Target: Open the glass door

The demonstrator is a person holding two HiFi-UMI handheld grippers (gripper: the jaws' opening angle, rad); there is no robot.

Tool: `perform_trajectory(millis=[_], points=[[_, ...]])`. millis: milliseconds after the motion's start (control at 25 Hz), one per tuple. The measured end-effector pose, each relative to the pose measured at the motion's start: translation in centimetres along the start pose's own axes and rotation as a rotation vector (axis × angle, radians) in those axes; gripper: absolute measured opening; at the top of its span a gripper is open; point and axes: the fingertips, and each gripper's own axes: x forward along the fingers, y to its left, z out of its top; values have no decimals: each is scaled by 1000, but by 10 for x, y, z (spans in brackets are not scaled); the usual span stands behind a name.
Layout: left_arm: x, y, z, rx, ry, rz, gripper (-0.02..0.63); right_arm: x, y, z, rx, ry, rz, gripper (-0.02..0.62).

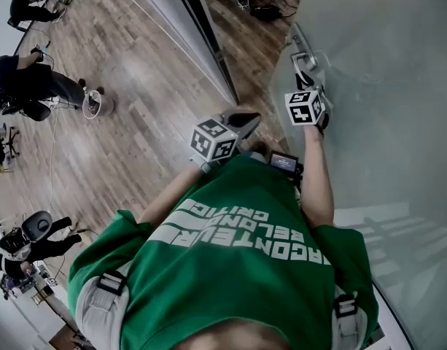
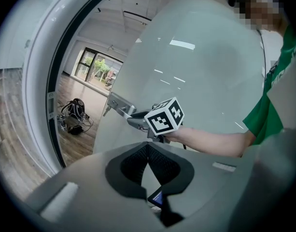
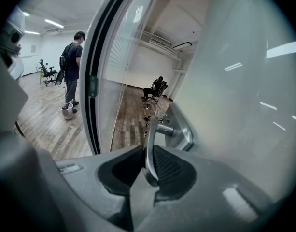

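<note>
Head view looks steeply down; all share door handle point(image 3: 149, 151).

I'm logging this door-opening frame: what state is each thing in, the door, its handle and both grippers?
glass door: ajar, a gap at the frame.
door handle: gripped, lever between the fingers.
right gripper: shut on the door handle.
left gripper: shut, empty, off the door.

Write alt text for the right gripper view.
The right tool is closed on a metal door handle of a frosted glass door. To the left, past a dark door frame, a person stands on a wooden floor.
</note>
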Motion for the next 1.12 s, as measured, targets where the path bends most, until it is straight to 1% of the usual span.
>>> perform_trajectory(millis=[200,320,440,680,800,1000,1120], points=[[24,-14,-6,-4,14,1,16,12,-31,-10,19,-3,-25,57],[35,-29,-16,12,46,-30,16,15,-42,-16,27,0,-44,57],[44,-40,-16,38,66,-62,17,17,-56,-20,33,1,-67,57],[59,-39,-17,44,73,-99,17,24,-81,-29,52,9,-101,57],[72,-36,-10,56,72,-121,17,29,-92,-32,65,12,-111,57],[98,-44,12,88,74,-172,17,28,-116,-45,84,32,-135,58],[109,-42,24,91,82,-182,17,27,-132,-51,102,42,-146,57]])
